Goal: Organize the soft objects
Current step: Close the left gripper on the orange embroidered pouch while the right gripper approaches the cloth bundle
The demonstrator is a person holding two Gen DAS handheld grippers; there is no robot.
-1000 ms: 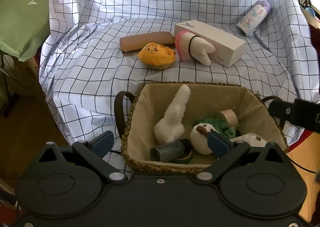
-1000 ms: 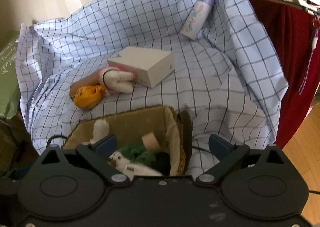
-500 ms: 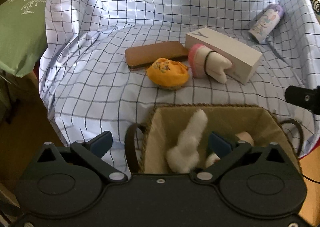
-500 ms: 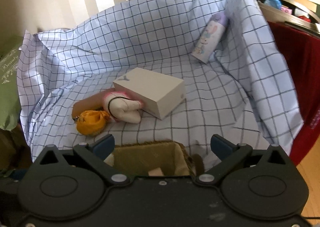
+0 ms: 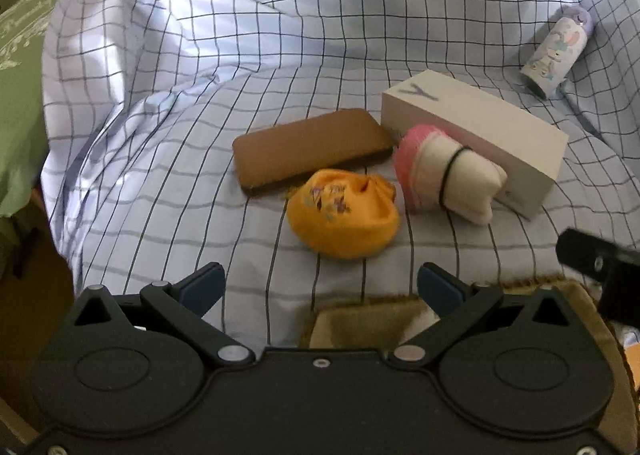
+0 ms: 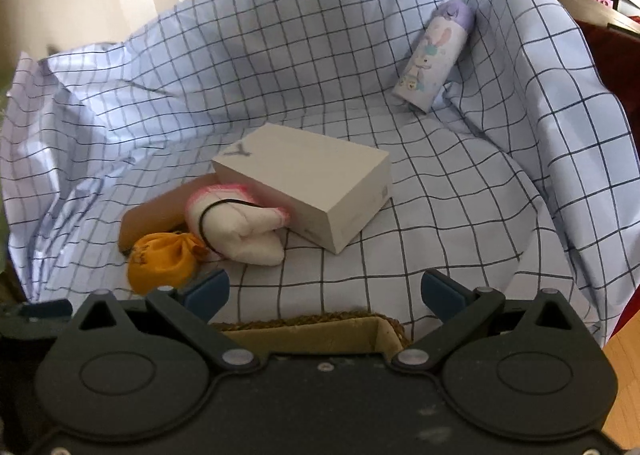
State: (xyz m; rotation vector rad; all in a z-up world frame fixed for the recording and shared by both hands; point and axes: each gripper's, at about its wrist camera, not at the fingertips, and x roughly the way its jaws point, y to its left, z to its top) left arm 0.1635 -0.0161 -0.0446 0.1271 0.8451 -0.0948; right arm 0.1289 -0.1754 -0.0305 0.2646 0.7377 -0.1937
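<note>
An orange soft pouch (image 5: 346, 215) (image 6: 162, 259) lies on the checked cloth just ahead of my left gripper (image 5: 320, 285), which is open and empty. To its right lies a white and pink plush tooth (image 5: 444, 183) (image 6: 236, 223) with a black band, leaning on a white box (image 5: 476, 139) (image 6: 308, 191). My right gripper (image 6: 324, 289) is open and empty, above the far rim of the woven basket (image 6: 304, 325) (image 5: 360, 319). The basket's contents are mostly hidden under both grippers.
A brown flat case (image 5: 310, 149) (image 6: 154, 213) lies behind the pouch. A pastel printed bottle (image 5: 556, 53) (image 6: 434, 57) rests at the back right against the raised cloth. A green cushion (image 5: 20, 103) is at the left; red fabric (image 6: 624, 67) at the right.
Both grippers have moved forward and up over the basket toward the cloth. The basket has slid down out of view, and the pouch and tooth now appear closer.
</note>
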